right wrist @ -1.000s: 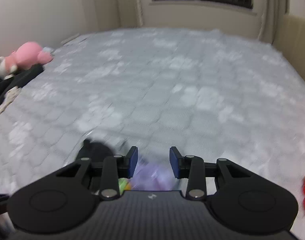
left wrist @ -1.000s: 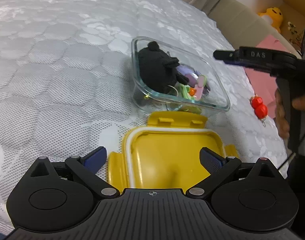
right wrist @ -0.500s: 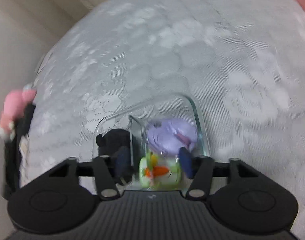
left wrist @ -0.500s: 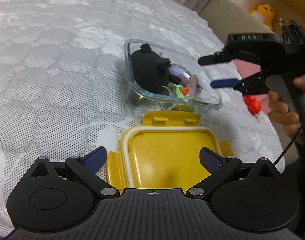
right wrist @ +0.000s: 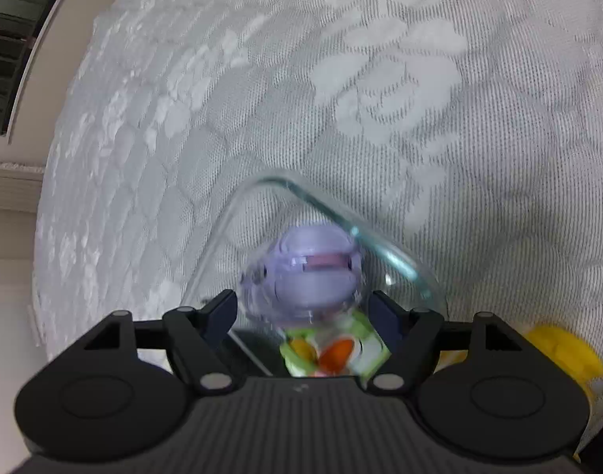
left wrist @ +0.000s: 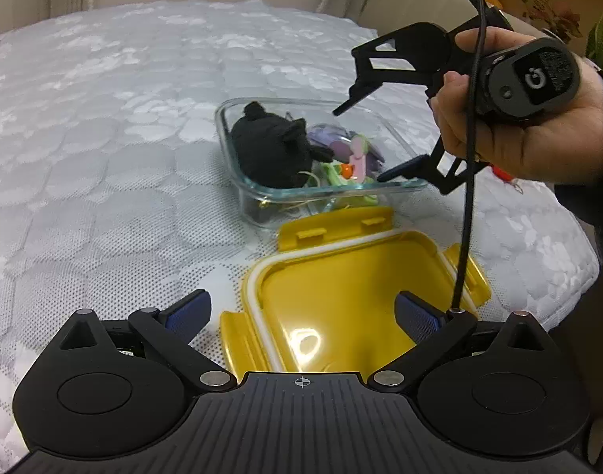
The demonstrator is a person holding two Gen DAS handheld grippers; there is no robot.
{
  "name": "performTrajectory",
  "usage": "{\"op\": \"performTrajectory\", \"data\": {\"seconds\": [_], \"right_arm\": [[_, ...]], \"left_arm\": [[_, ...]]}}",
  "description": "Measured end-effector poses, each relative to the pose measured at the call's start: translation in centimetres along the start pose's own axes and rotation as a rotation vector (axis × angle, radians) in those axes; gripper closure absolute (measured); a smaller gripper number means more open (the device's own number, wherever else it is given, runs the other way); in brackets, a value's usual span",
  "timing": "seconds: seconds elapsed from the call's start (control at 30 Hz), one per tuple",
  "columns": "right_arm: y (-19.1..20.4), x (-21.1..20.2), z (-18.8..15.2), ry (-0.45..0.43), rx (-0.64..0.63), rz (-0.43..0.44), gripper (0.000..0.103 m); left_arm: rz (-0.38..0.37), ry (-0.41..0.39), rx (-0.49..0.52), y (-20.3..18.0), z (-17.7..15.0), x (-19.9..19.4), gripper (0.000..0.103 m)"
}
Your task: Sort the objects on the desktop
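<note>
Now the right gripper [left wrist: 358,144] has rolled over the glass container [left wrist: 400,187], fingers just opening wide and empty above the purple toy [right wrist: 315,272] at twelve o'clock, apparently dropped in.

**Glass, gloss and quilted cloth under my grippers**

My left gripper [left wrist: 303,312] is matt black plastic with ribbed housing, bright metal pins and blue textured pads. Beneath it the yellow lid [left wrist: 340,296] shines as glossy, smooth plastic with a white seal. The clear container [left wrist: 238,181] looks like smooth glass, holding a fuzzy black plush toy [left wrist: 273,150] and a glossy lilac plastic piece [right wrist: 313,272]. The mattress cover [left wrist: 104,138] is quilted white cloth, mesh-like and faintly shiny.
</note>
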State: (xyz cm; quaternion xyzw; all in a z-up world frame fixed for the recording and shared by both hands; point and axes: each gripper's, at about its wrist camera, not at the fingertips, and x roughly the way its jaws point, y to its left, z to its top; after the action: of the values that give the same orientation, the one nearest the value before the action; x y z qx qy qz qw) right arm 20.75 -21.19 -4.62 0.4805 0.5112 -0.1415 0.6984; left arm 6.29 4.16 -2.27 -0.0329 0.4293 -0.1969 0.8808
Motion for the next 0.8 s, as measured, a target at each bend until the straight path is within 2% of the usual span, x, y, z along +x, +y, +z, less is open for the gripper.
{"op": "performTrajectory", "data": {"seconds": [0.07,0.17,0.33,0.43,0.5,0.53,0.63,0.67,0.7,0.8], "right_arm": [[0.6,0.1,0.1,-0.019,-0.078,-0.013,0.029],[1.2,0.1,0.3,-0.047,-0.203,-0.025,0.047],[1.6,-0.4,0.0,-0.046,-0.399,-0.006,0.050],[2.2,-1.1,-0.7,-0.068,-0.538,0.007,0.053],[2.8,-1.6,-1.3,-0.109,-0.634,0.014,0.062],[3.2,-2.1,-1.7,-0.126,-0.688,0.013,0.063],[4.1,-2.1,-2.2,-0.136,-0.795,-0.003,0.061],[4.2,-1.8,-2.1,-0.112,-0.803,-0.021,0.054],[4.3,-1.4,-2.0,-0.089,-0.807,-0.038,0.052],[3.7,-1.6,-2.0,-0.102,-0.822,-0.052,0.058]], "left_arm": [[-0.006,-0.004,-0.017,0.4,0.1,0.0,0.001],[0.004,-0.024,-0.047,1.2,0.2,-0.2,0.001],[0.007,-0.048,-0.132,2.6,0.7,-0.7,0.001],[0.008,-0.046,-0.142,2.7,0.8,-0.7,0.001],[0.008,-0.037,-0.143,2.6,0.8,-0.5,0.001],[0.007,-0.032,-0.143,2.5,0.8,-0.4,0.001],[0.006,-0.014,-0.138,2.0,0.9,-0.1,0.001],[0.006,-0.008,-0.134,1.8,0.9,0.0,0.001],[0.009,-0.004,-0.126,1.5,0.9,0.0,0.001],[0.024,0.006,-0.109,0.9,0.9,0.1,0.001]]}}
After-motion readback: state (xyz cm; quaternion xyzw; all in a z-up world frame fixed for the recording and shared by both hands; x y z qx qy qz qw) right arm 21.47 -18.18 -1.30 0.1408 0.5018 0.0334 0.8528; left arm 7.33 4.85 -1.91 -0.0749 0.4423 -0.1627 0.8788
